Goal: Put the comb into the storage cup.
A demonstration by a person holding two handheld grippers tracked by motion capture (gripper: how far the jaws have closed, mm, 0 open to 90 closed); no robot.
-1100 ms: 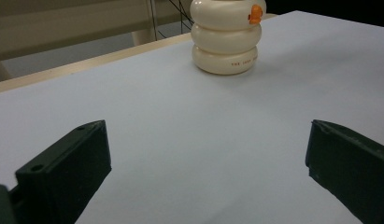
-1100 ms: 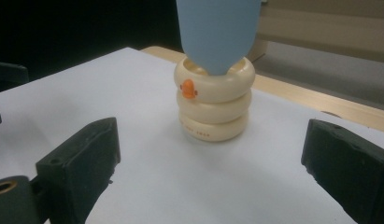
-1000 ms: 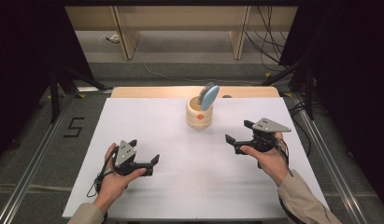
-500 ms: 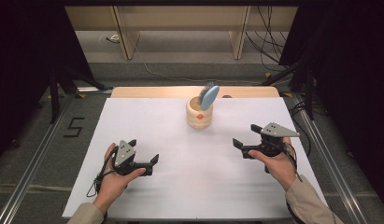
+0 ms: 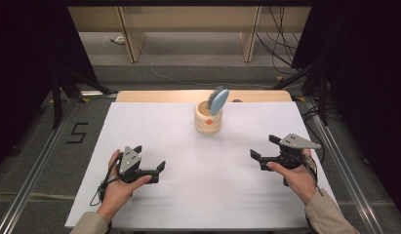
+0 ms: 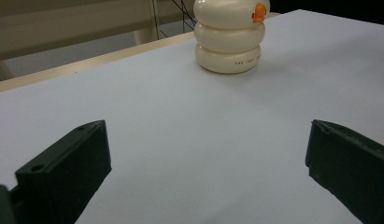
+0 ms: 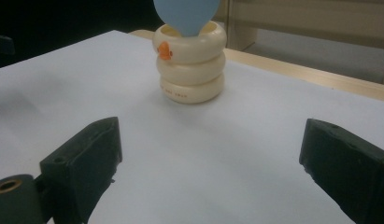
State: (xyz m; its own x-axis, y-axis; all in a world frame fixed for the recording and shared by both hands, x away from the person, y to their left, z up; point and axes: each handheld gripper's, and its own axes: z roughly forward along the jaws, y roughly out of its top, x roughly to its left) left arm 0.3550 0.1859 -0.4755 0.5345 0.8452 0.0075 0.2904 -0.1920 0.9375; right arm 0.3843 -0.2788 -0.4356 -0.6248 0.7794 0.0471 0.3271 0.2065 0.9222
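One cream holder (image 5: 208,120), made of three stacked rings with an orange mark, stands at the far middle of the white table (image 5: 198,195). A blue brush (image 5: 217,100) leans up and right from it. My left gripper (image 5: 151,169) and right gripper (image 5: 262,155) are both spread, empty, well apart from it, nothing between.

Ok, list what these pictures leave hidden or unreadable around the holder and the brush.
- Brush handle: high view, hidden inside the cream holder.
- Brush head: right gripper view, cut off by the top edge.
- Small print on the holder: left gripper view, too small to read.
- Holder rim: left gripper view, cut off by the top edge.
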